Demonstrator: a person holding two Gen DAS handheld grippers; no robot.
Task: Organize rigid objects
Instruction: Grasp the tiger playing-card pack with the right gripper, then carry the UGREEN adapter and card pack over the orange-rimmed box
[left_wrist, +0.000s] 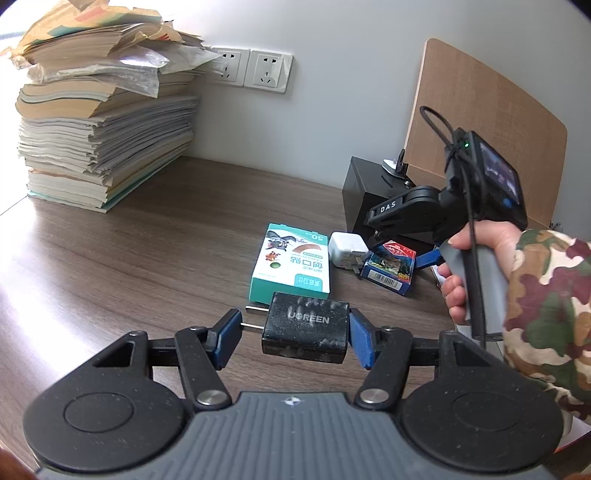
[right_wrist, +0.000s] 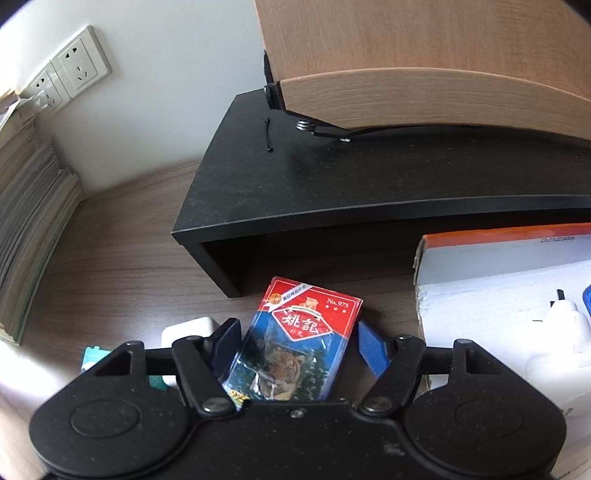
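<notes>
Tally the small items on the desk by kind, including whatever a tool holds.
Chargers: 2, black charger in the left tool, white charger on the desk
Small boxes: 2, teal plaster box, playing card pack
Total: 4

Two chargers, one black (left_wrist: 306, 328) and one white (left_wrist: 348, 250); one card pack (right_wrist: 291, 339); one green box (left_wrist: 291, 266); two sockets (left_wrist: 248, 67).

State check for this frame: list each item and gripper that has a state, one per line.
Left hand-held gripper: shut on black charger.
Black charger: held above the table, prongs pointing left.
Right hand-held gripper: open, straddling card pack.
Card pack: lying flat on the table, sealed.
Bandage box: flat, closed.
White charger: lying on the table.
</notes>
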